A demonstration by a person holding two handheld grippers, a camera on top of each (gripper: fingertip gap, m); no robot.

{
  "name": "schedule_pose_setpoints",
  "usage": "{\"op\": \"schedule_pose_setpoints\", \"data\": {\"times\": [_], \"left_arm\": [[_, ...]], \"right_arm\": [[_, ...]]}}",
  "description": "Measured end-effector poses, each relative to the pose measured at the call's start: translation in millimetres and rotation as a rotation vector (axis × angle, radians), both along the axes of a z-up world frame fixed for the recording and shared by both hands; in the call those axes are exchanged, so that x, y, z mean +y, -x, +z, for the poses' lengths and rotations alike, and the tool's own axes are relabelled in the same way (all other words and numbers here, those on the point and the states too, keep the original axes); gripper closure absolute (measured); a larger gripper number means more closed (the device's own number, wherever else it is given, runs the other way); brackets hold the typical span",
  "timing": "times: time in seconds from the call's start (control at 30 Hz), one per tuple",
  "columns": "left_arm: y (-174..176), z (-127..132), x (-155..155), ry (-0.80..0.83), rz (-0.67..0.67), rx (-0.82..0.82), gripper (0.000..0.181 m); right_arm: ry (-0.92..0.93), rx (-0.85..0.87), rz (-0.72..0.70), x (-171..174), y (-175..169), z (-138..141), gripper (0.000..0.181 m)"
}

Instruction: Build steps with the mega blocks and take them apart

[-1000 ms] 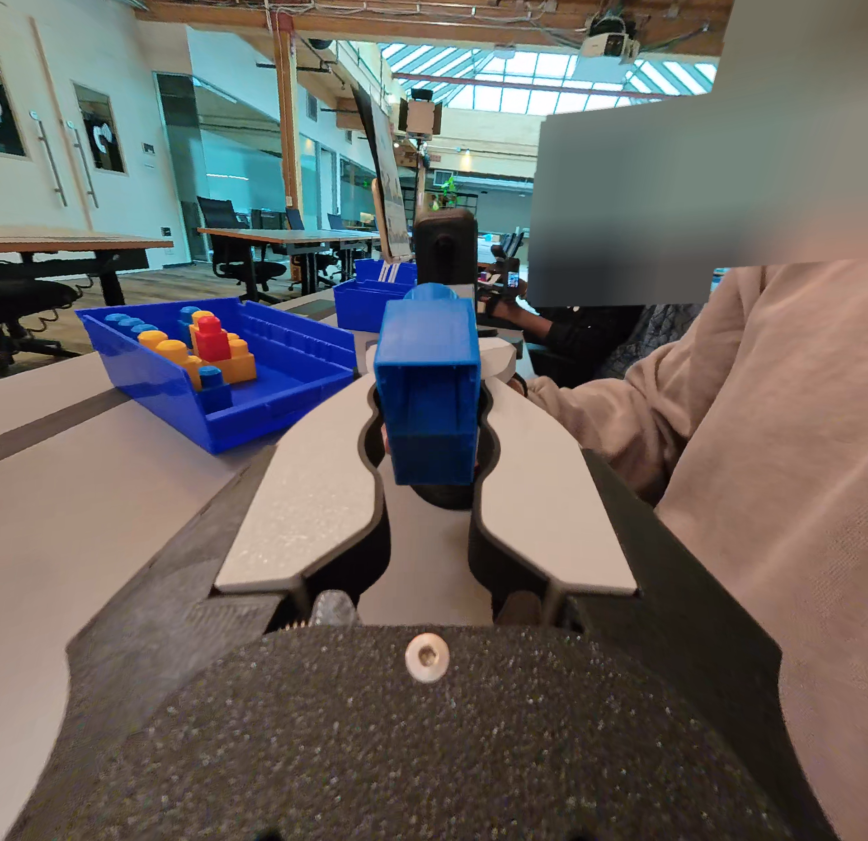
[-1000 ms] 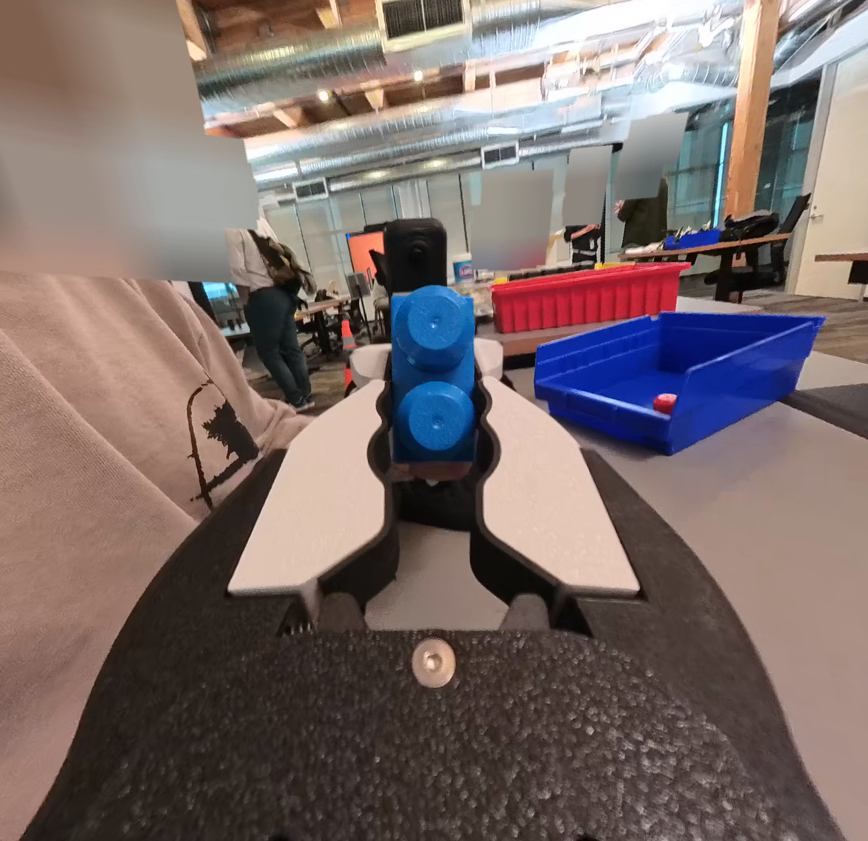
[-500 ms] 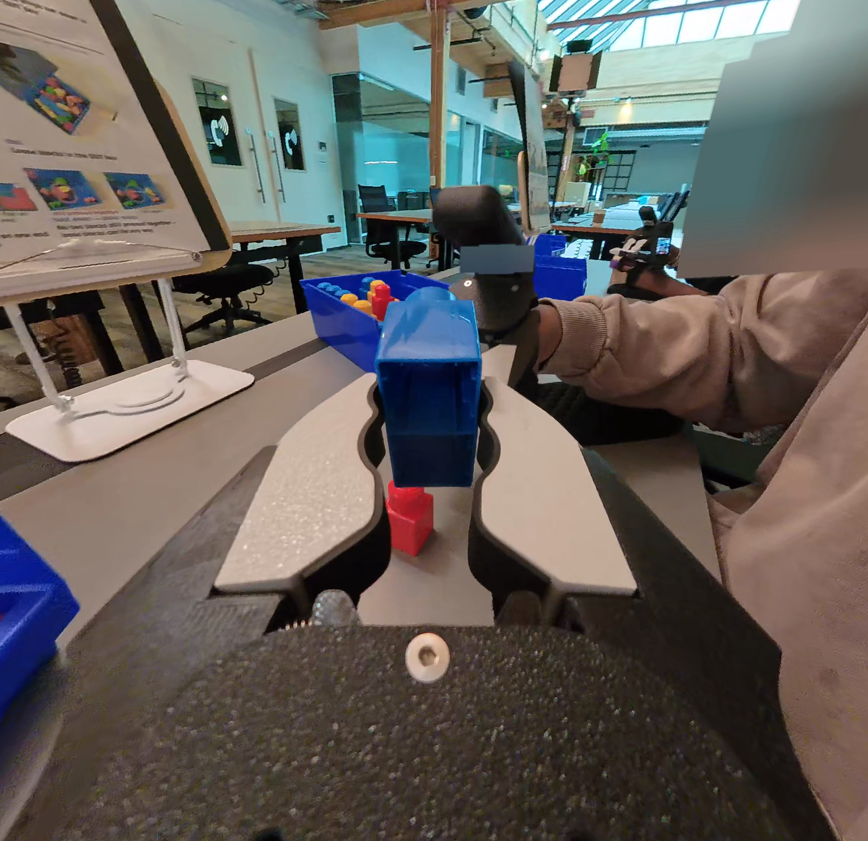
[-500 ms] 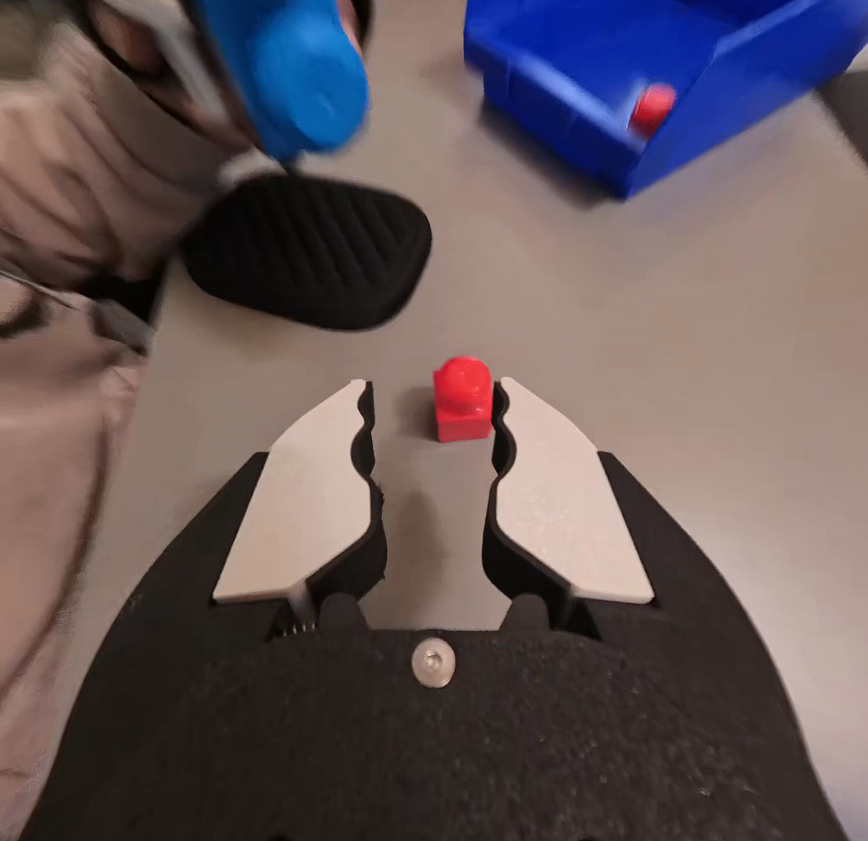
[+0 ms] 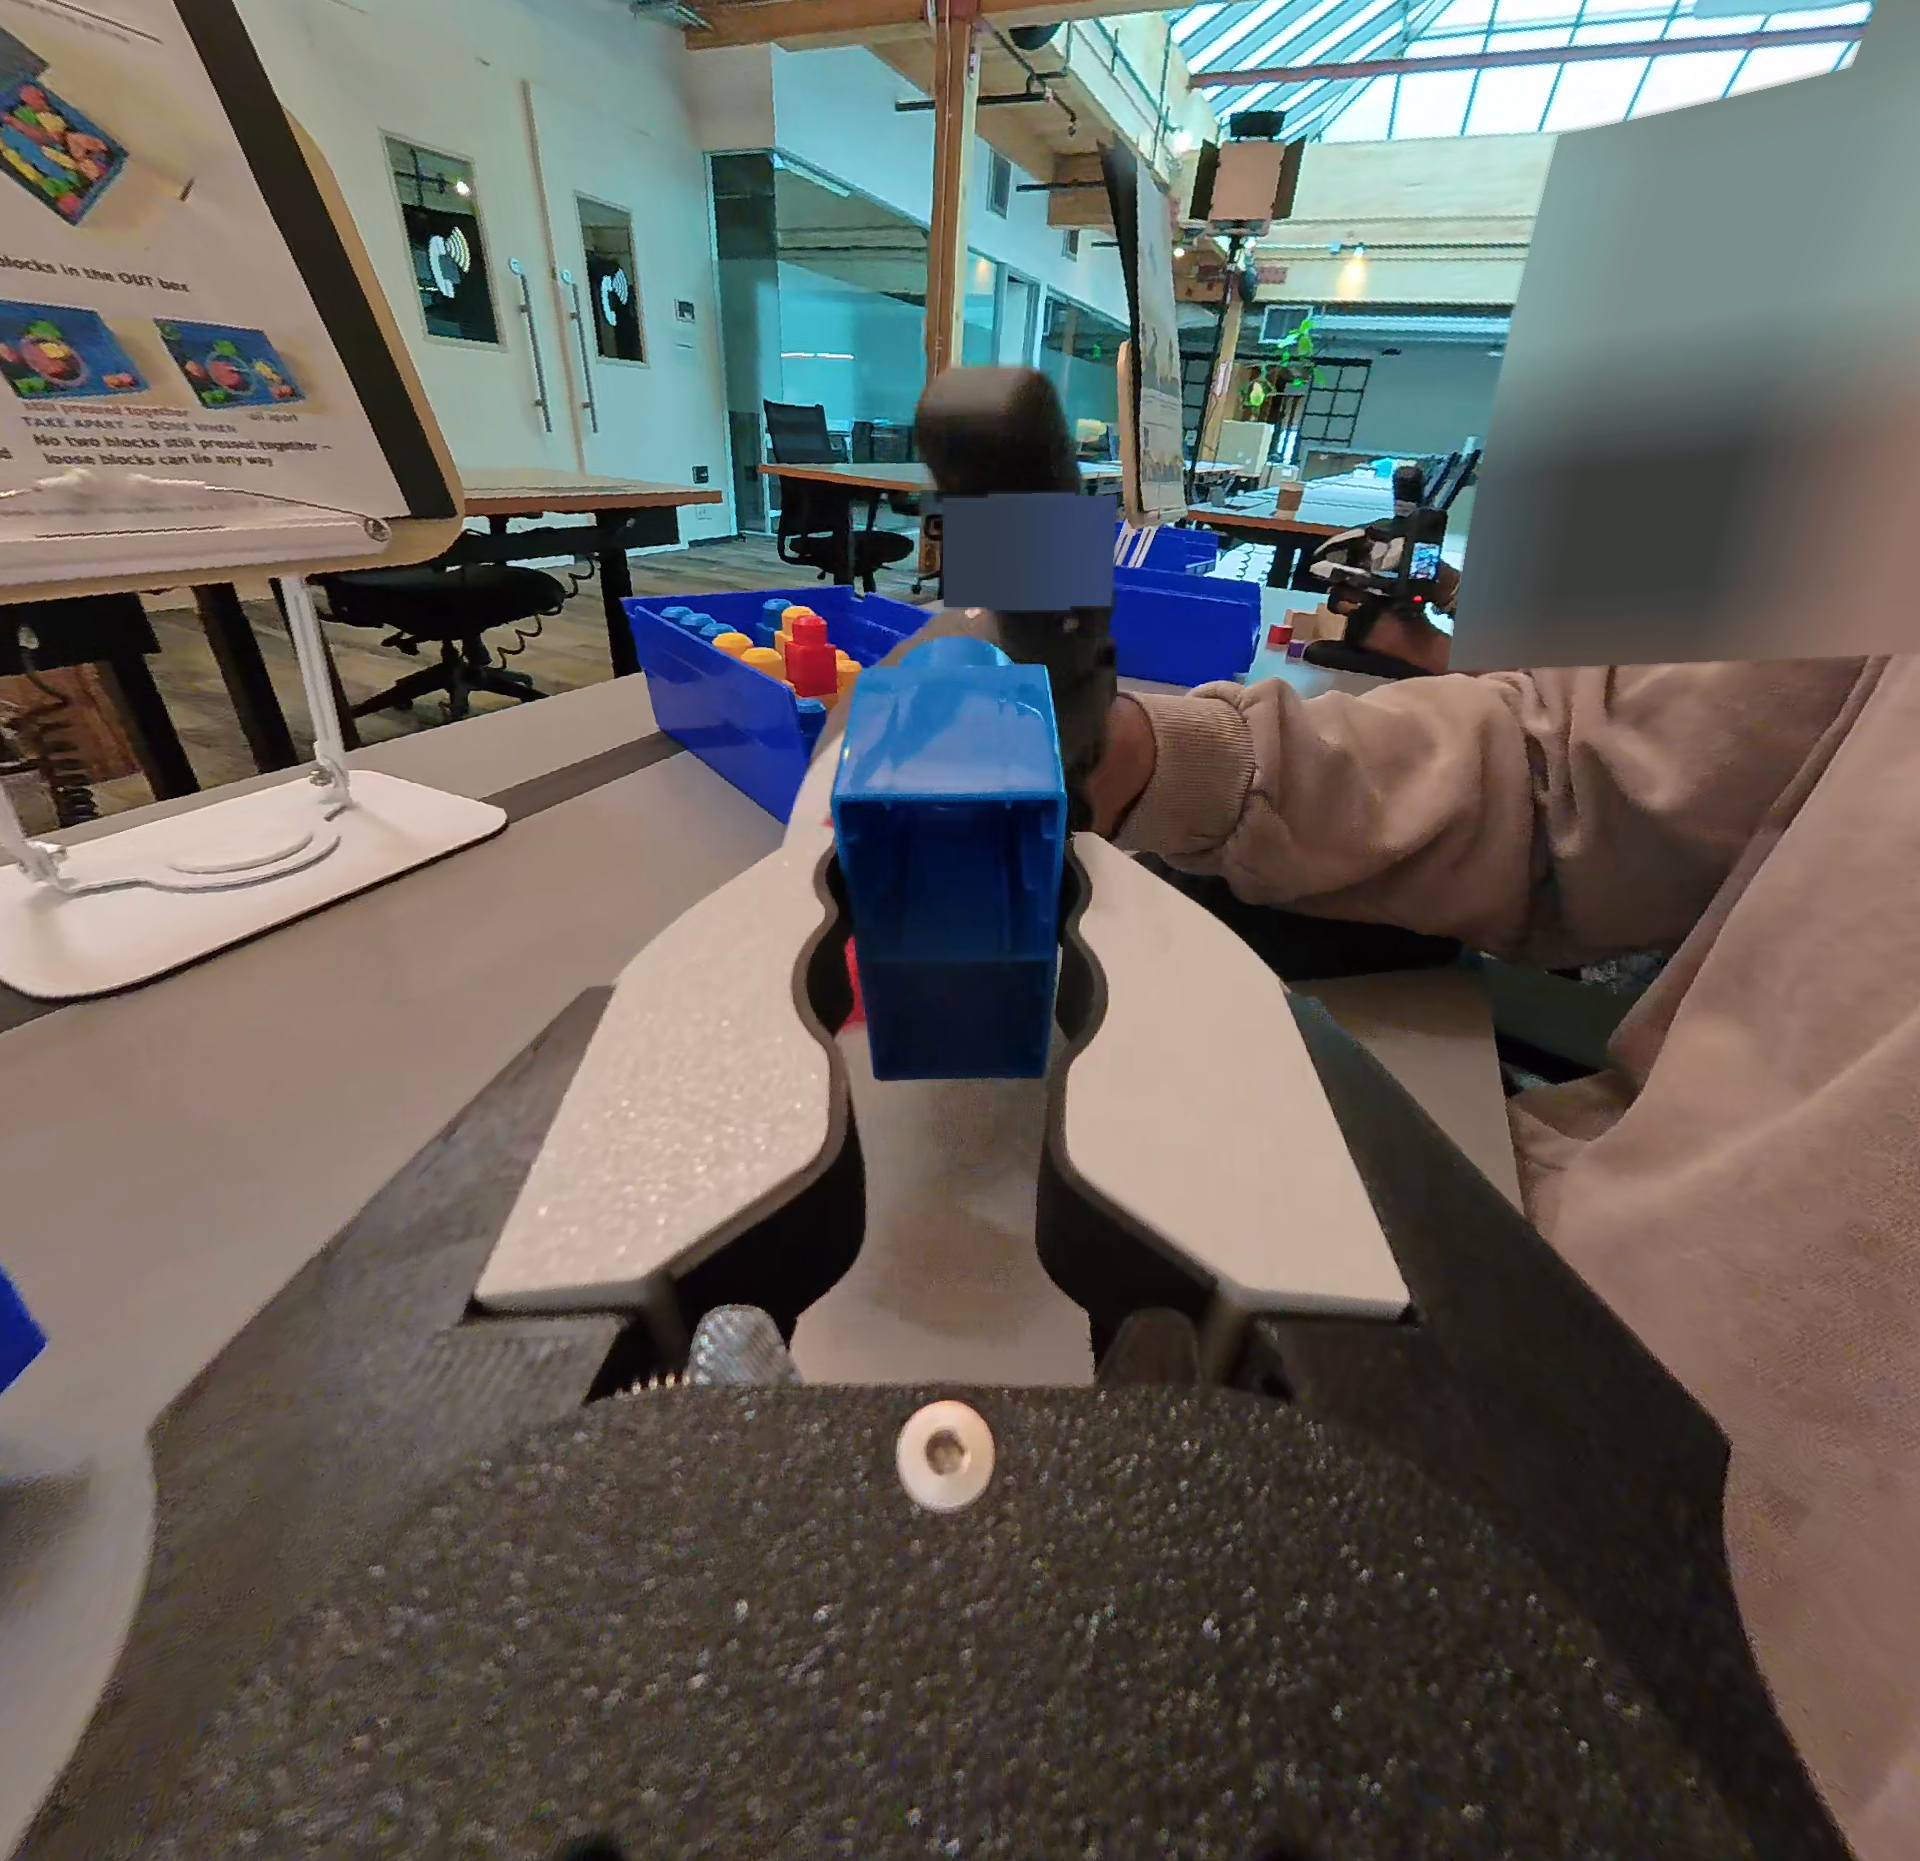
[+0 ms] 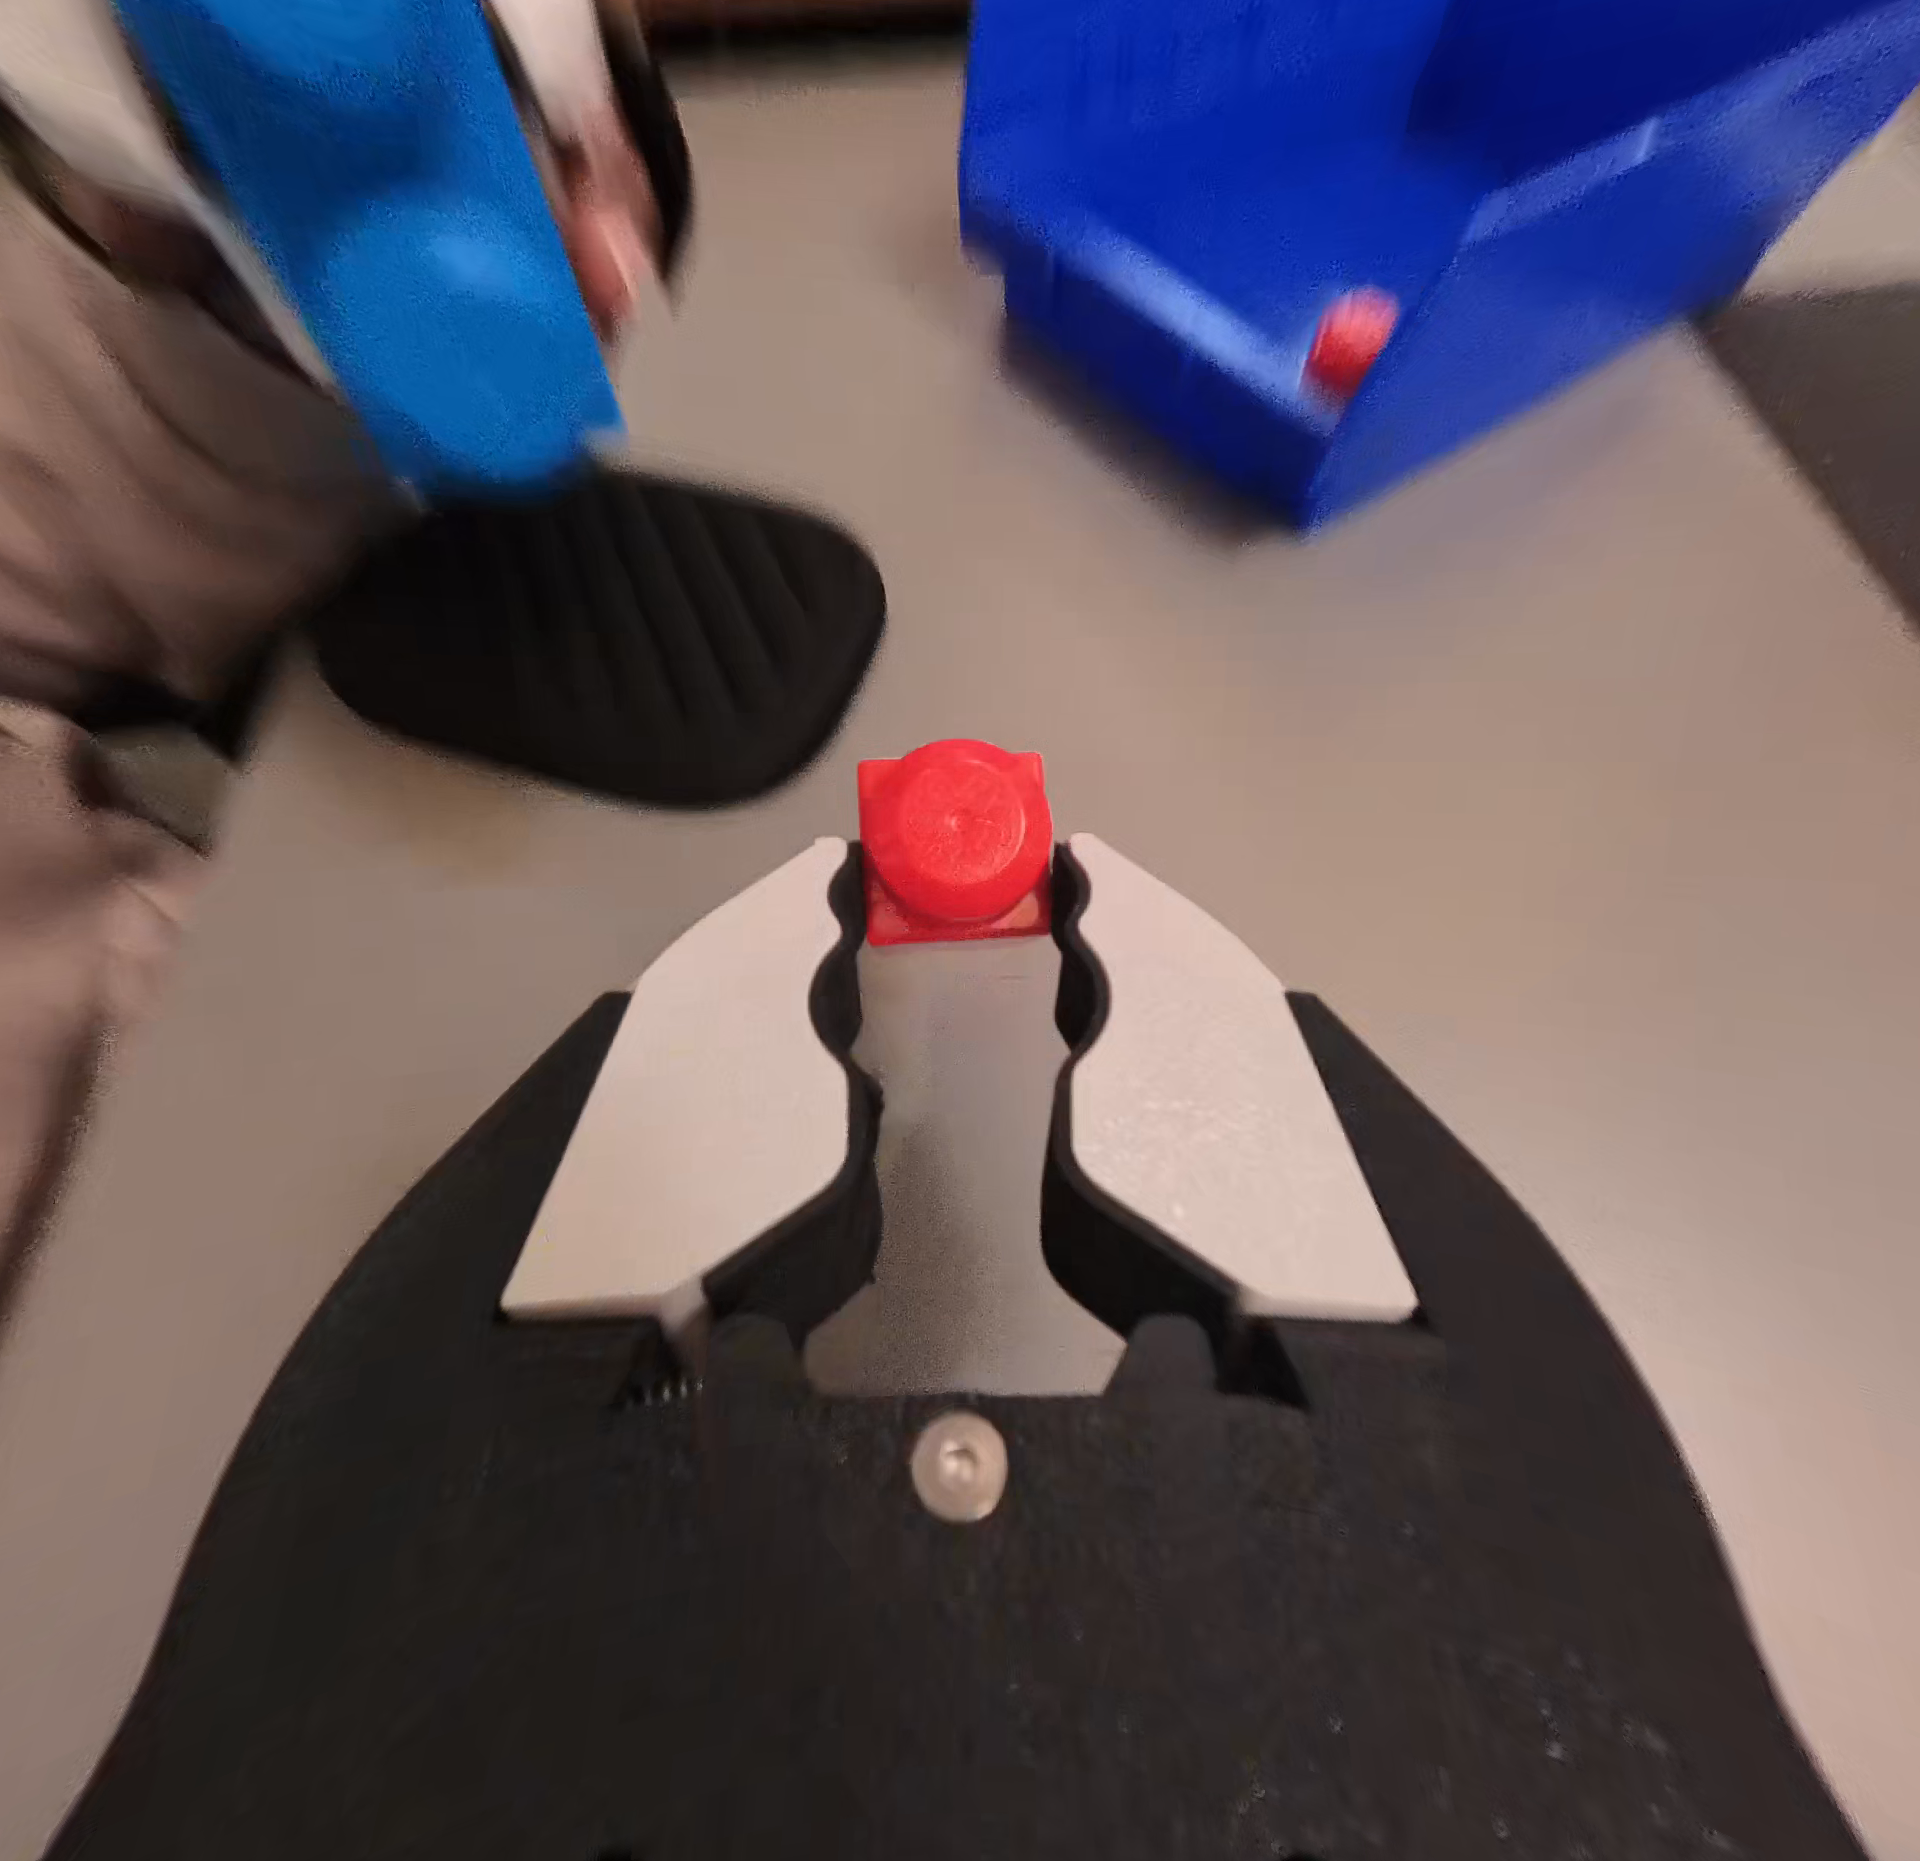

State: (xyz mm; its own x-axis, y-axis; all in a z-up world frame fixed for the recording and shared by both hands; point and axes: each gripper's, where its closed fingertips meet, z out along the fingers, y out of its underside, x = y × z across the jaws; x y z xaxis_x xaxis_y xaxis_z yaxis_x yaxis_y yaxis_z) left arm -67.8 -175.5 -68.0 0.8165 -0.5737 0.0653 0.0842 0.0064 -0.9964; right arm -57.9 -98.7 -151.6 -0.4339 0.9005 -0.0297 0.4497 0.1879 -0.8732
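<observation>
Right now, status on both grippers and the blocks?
Left gripper shut on blue block, held off table. Right gripper straddling red block on table, grip unconfirmed. Nothing blocking.

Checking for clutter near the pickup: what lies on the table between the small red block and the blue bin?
Nothing: in the right wrist view, bare grey table separates the red block from the blue bin.

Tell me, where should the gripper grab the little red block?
Grab the red block by its two flat side walls, low on the square body, not the round stud on top, which would likely slip. Come straight down from above: it stands upright on the table with the stud up, and the right gripper already has a finger on each side.
</observation>
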Motion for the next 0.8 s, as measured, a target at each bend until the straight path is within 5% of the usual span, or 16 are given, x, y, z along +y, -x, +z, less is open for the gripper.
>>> {"op": "schedule_pose_setpoints", "data": {"times": [0.03, 0.17, 0.27, 0.8], "left_arm": [[-2.5, 0.8, 1.7, -0.003, -0.005, -0.003, 0.145], [-16.7, 8.3, 9.7, -0.025, -0.05, -0.019, 0.145], [-30.7, 14.0, 16.9, -0.034, -0.097, -0.023, 0.144], [-68.7, 19.0, 35.6, -0.019, -0.198, 0.066, 0.144]], "right_arm": [[0.077, 0.098, 0.004, 0.7, -3.3, 21.0, 0.147], [0.444, 0.472, 0.05, 7.5, -33.7, 103.4, 0.147], [0.554, 0.605, 0.087, 7.8, -54.5, 130.0, 0.147], [0.426, 0.636, 0.151, -20.3, -79.3, 126.5, 0.147]]}}
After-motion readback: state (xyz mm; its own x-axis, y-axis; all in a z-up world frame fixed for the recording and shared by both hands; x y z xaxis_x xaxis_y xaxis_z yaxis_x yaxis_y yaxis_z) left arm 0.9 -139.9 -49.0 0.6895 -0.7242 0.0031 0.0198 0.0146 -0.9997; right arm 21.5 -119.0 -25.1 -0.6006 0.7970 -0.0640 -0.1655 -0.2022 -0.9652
